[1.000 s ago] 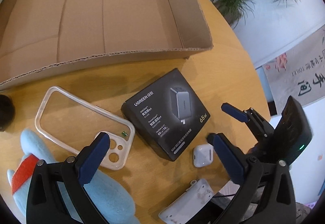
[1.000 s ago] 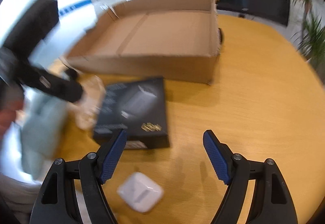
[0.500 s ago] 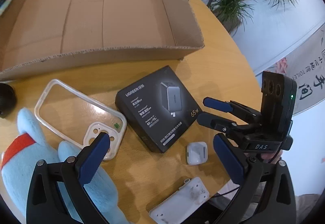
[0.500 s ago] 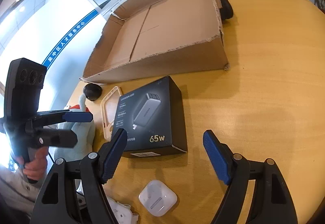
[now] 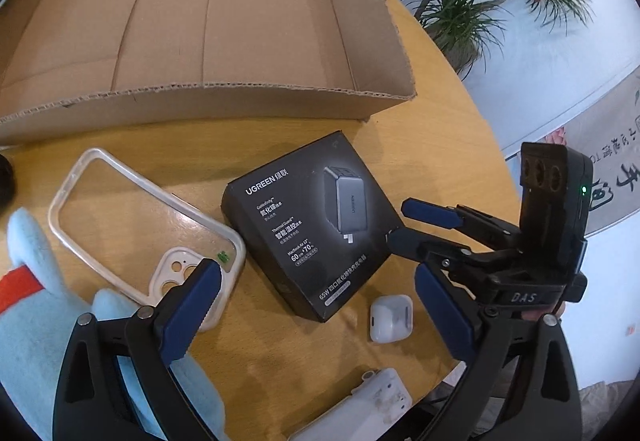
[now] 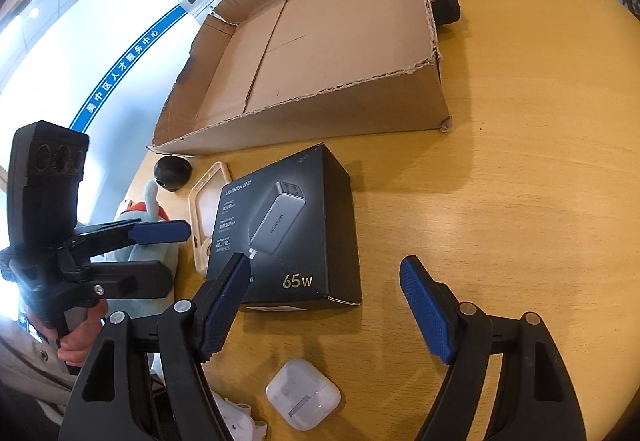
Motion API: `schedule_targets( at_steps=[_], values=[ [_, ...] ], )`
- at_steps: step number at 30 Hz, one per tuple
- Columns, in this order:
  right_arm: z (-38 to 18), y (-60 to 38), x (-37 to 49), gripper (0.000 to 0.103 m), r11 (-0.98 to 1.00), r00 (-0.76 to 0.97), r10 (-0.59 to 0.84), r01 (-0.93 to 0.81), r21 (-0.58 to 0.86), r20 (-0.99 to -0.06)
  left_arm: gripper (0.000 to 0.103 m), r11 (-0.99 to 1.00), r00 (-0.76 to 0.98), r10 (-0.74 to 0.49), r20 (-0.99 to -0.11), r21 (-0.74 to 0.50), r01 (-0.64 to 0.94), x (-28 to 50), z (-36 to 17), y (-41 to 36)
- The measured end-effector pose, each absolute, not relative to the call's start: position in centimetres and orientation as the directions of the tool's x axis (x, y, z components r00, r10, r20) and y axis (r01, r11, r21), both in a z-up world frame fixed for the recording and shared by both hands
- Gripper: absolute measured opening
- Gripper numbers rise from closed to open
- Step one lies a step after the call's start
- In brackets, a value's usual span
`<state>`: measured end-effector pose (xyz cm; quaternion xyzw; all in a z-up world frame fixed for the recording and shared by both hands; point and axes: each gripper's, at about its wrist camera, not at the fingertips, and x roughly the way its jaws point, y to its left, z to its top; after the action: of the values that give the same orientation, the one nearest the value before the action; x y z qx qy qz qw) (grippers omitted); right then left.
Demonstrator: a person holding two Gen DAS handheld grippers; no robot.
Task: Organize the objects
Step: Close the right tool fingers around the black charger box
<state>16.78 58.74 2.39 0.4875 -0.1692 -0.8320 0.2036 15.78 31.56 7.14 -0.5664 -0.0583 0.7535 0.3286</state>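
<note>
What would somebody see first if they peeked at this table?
Probably the big, shallow brown cardboard box lying open at the back of the round wooden table. Right in front of it sits a black charger box with white lettering, with a small white earbud case and a fluffy light-blue plush toy nearby.

Both grippers angle downward with their blue-padded jaws spread wide and nothing between them. The left gripper point(image 5: 316, 317) hangs low on its side — a bare hand point(image 6: 78, 341) wraps its black handle. The right gripper point(image 6: 324, 305) reaches in from the opposite side, its fingers point(image 5: 430, 213) pointing toward the left one.
</note>
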Motion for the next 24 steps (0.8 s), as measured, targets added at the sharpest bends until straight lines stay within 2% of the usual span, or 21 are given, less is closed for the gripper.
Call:
schedule_targets(
  at_steps=[4,9,13,19,24],
  values=[
    [2.1,58.7,16.6,0.077,-0.859,-0.436,-0.505,0.167,0.484,-0.745,0.098,-0.763,-0.142,0.591,-0.794,-0.493,-0.418,15.5,7.0,31.2],
    [1.6,58.5,16.5,0.067,-0.845,-0.433,-0.526,0.170,0.507,-0.732,0.098,-0.755,-0.133,0.600,-0.789,-0.504,-0.419,15.3,6.8,31.4],
    [1.1,57.7,16.4,0.054,-0.841,-0.411,-0.534,0.170,0.514,-0.739,0.098,-0.760,-0.123,0.596,-0.793,-0.507,-0.407,15.1,6.3,31.5],
    [1.0,57.2,17.9,0.043,-0.822,-0.404,-0.564,0.187,0.539,-0.720,0.098,-0.751,-0.100,0.602,-0.792,-0.520,-0.408,14.9,5.9,31.9],
    [0.6,57.8,18.6,0.043,-0.816,-0.419,-0.566,0.169,0.552,-0.710,0.097,-0.748,-0.095,0.609,-0.788,-0.529,-0.402,14.7,5.7,32.1]
  ],
)
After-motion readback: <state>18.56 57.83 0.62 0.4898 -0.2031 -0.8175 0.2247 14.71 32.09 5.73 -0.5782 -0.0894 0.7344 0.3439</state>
